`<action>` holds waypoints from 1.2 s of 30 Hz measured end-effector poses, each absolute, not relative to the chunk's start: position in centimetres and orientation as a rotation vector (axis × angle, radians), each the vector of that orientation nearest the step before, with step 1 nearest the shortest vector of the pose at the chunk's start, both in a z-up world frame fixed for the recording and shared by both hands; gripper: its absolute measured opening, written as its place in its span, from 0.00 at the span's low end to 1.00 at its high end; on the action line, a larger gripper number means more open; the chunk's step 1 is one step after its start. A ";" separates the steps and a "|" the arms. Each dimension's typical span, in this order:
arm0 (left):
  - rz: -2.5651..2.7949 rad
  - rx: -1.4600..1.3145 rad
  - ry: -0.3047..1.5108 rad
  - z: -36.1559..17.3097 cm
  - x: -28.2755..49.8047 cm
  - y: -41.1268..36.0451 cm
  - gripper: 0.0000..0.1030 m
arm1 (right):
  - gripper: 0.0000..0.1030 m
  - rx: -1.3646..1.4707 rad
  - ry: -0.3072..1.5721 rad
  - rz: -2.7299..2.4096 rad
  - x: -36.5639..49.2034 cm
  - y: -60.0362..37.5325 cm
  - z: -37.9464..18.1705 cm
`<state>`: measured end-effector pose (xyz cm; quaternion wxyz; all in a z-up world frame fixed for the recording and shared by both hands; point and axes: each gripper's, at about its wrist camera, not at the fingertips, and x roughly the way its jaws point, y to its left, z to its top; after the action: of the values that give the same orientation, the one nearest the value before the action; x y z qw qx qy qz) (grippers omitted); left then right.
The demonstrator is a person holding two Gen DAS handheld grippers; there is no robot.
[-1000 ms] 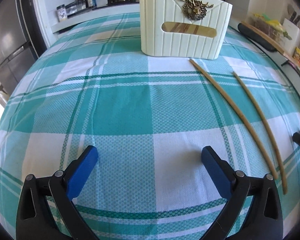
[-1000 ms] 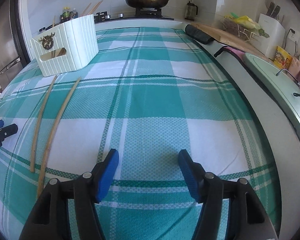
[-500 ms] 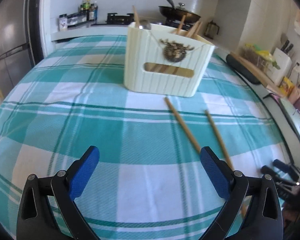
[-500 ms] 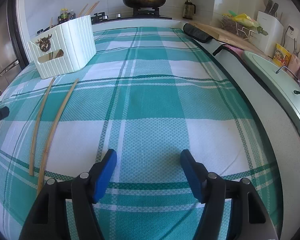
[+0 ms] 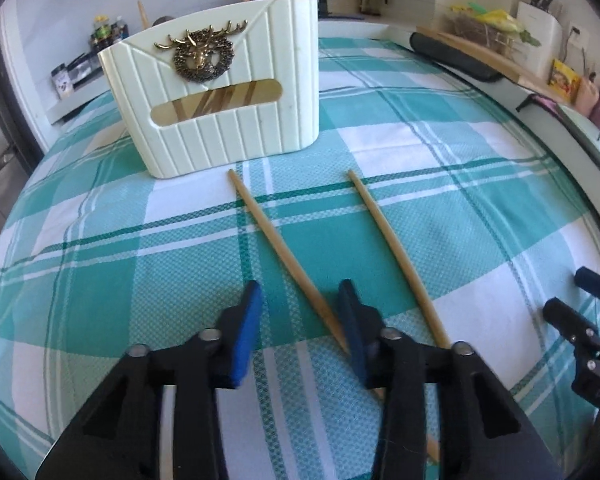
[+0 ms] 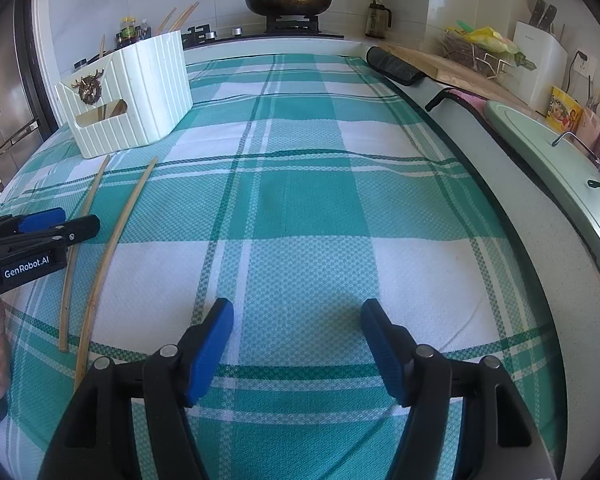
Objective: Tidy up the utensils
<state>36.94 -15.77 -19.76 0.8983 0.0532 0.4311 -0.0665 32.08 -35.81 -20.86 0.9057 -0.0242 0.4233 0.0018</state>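
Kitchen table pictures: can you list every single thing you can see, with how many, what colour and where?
chopsticks: two loose, tan, on the cloth before the holder
utensil holder: one, cream, far left on the cloth, sticks inside
tablecloth: one, teal and white check
pan: one, dark, on the stove behind
knife block: one, white, right counter
yellow packet: one, right counter
left gripper: black with blue pads, jaws closing, left chopstick between them
right gripper: black with blue pads, open over bare cloth
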 end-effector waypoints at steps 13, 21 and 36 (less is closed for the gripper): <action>-0.089 -0.007 0.949 -19.4 33.4 -7.5 0.05 | 0.66 -0.038 0.826 0.218 30.0 -30.0 -18.5; -0.040 -0.023 0.955 -19.6 30.9 -2.9 0.06 | 0.13 -0.161 0.886 0.251 32.0 -24.2 -20.6; 0.040 -0.112 0.935 -19.8 29.5 2.4 0.74 | 0.62 -0.065 0.860 0.089 28.5 -32.5 -19.7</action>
<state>29.53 2.39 -19.83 0.8911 -0.0541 0.4502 0.0195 28.53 -32.47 -19.68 0.9074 -0.0316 0.4169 0.0429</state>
